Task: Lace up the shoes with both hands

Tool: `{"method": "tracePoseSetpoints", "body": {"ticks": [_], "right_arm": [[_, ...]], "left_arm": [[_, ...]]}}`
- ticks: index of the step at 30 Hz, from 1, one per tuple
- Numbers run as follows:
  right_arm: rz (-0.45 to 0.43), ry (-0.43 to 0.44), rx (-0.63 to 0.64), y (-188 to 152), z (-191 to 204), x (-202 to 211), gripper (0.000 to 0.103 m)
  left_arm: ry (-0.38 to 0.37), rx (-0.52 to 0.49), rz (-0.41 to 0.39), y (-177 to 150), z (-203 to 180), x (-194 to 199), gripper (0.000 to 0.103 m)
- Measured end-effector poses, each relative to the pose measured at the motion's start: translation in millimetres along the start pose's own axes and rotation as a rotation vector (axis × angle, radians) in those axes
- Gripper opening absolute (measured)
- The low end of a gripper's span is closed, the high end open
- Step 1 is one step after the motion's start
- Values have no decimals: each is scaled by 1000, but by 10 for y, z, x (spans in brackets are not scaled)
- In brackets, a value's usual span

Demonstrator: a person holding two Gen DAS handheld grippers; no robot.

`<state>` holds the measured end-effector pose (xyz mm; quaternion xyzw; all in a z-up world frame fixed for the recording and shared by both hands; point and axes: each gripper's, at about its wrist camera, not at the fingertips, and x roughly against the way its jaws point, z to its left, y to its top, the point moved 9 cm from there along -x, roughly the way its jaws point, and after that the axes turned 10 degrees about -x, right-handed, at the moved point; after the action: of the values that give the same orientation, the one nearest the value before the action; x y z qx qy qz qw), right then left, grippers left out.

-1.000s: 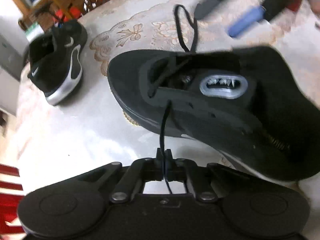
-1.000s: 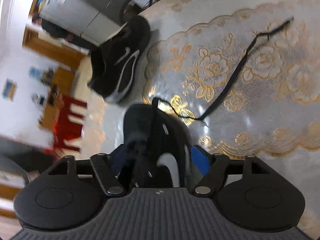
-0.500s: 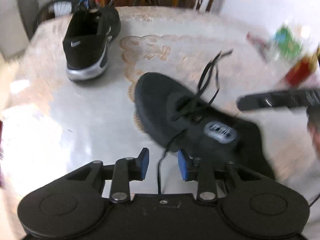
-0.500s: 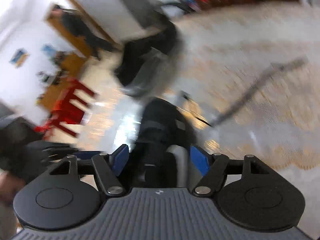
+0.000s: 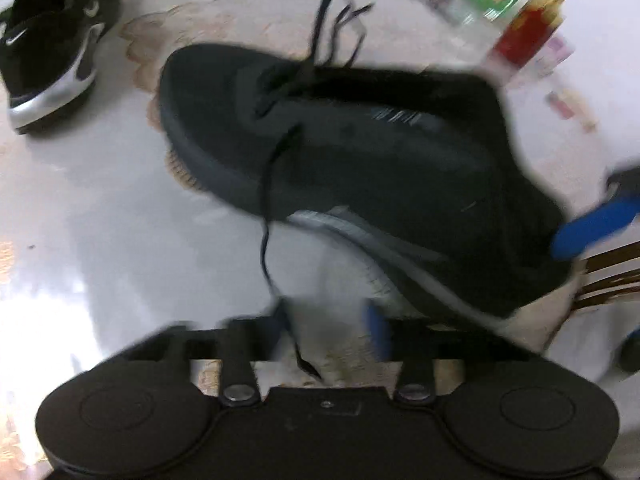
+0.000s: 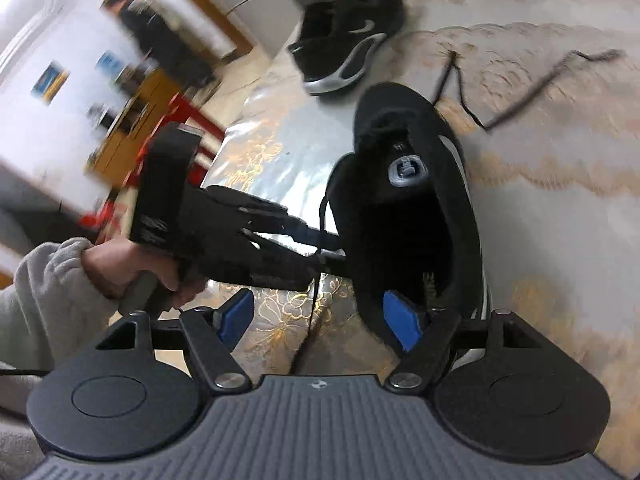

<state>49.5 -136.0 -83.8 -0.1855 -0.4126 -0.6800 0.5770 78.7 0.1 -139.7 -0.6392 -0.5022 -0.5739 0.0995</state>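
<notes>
Two black shoes (image 6: 416,200) (image 6: 348,44) — one loose lace (image 6: 520,92) — one table (image 6: 560,240)

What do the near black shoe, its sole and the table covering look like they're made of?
Near shoe: upper looks like matte black fabric or knit, soft and without shine, though blur leaves it open.
Its sole: silvery-grey, probably rubber or foam, with a slight sheen.
Table covering: glossy, probably clear plastic over a lace-patterned cloth with gold flowers; it reflects light near the left edge.
</notes>
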Motion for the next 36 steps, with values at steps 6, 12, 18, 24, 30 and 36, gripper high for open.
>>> {"method": "tracePoseSetpoints", "body": {"ticks": [6, 12, 18, 24, 30, 36], "right_arm": [[-67, 24, 121, -399, 478, -120, 79], [-122, -60, 173, -626, 577, -812, 76], [95, 584, -355, -684, 756, -736, 35], [22, 748, -352, -339, 979, 88, 12], [-121, 757, -325, 386, 1101, 604, 5], [-92, 810, -364, 816, 995, 630, 7]], "left_arm": [[-192, -53, -69, 134, -239, 525, 17], [-297, -31, -125, 251, -240, 749, 17], [-298, -7, -191, 363, -146, 986, 17], [-250, 54, -255, 434, 161, 1233, 20], [-141, -41, -309, 126, 89, 1701, 46], [-130, -413, -369, -95, -714, 1948, 84]]}}
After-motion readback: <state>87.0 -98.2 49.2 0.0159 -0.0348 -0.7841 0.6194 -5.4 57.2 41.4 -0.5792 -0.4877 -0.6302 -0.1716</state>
